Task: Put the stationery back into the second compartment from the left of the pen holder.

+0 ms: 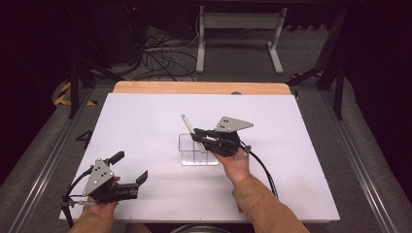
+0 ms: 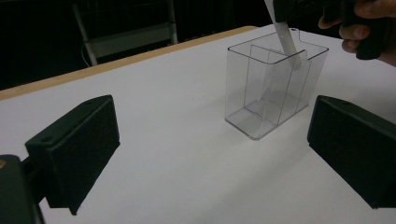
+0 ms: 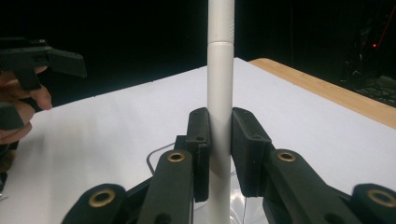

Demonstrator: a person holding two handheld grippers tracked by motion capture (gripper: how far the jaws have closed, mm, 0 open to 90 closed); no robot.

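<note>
- The right gripper (image 1: pixel 198 136) is clenched on a white pen (image 1: pixel 188 125); in the right gripper view the two black pads press the pen (image 3: pixel 220 93) from both sides, and the pen stands upright between them
- In the high view the pen leans up and to the left from the jaws, and its lower end goes down into a clear box (image 1: pixel 187 156)
- The box stands on the white table (image 1: pixel 145 121), about in the middle, just in front of the person's right hand (image 1: pixel 236 165)
- In the left gripper view the box (image 2: pixel 261 98) shows thin clear walls inside that divide it; the pen (image 2: pixel 286 37) enters at the far right corner, and its tip is at the top edge of one inner wall; which compartment it is in, one cannot tell
- The left gripper (image 1: pixel 130 167) is released: its jaws stand wide apart with nothing between them, low over the near left part of the table, well apart from the box
- The left hand (image 1: pixel 99 204) holds it at the near edge of the table
- A wooden strip (image 1: pixel 201 88) runs along the far edge of the table
</note>
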